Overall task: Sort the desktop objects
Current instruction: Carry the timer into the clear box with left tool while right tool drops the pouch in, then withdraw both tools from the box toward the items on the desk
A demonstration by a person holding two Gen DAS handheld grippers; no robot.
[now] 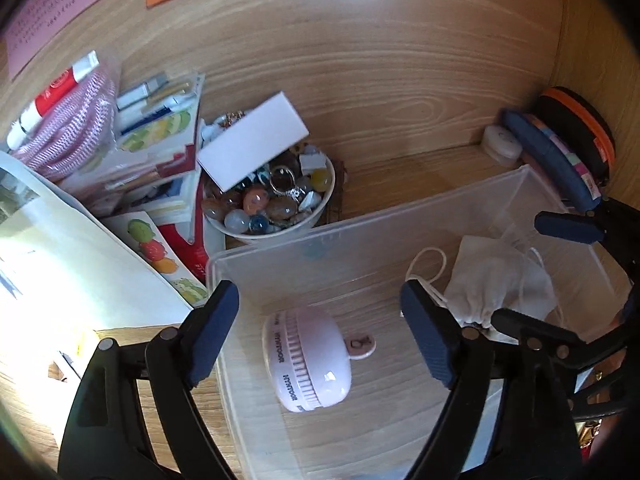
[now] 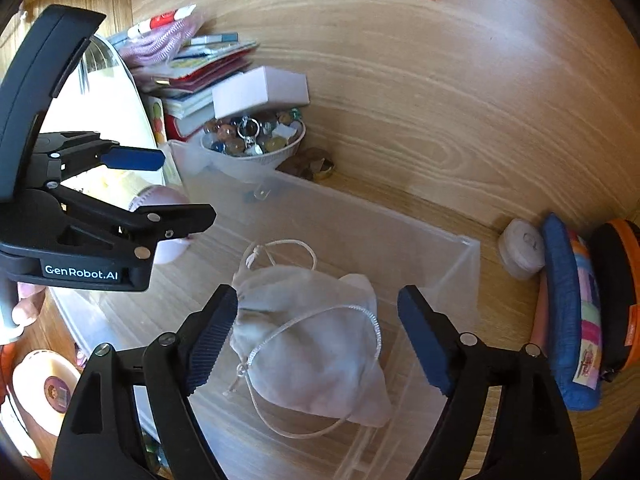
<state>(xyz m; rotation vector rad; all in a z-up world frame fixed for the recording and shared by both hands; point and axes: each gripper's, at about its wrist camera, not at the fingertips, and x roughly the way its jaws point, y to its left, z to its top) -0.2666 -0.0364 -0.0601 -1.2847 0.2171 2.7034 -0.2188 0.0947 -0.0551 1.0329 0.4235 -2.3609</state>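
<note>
Clear plastic bin (image 1: 280,252) sits on the wooden desk (image 1: 360,80), and two things lie on its floor: a small pink fan (image 1: 308,364) with a round tag beside it at the left end, and a white drawstring pouch (image 2: 312,344) at the right end, its cord looped loose over the fabric. Left gripper (image 1: 320,332) hovers right above the fan, jaws spread wide, nothing between them; one finger hangs over the bin's near-left wall, the other over the bin's middle. Right gripper (image 2: 316,336) hangs above the pouch, jaws also wide apart, one pad close by the pouch's left edge, though contact cannot be made out. From the right wrist view the left gripper shows at the far left, over the fan.

Just behind the bin's back wall stands a white bowl (image 1: 320,216) heaped with coloured stones and rings, a white box (image 1: 252,144) propped tilted across its rim. Left of the bowl, a leaning stack of books and booklets (image 1: 160,160), topped by a pink mesh bag (image 1: 76,128) and a red-and-white tube. Off the bin's right end, against the corner, lean a blue pouch (image 2: 568,312), an orange-trimmed black case (image 2: 624,280) and a small white round case (image 2: 520,248).
</note>
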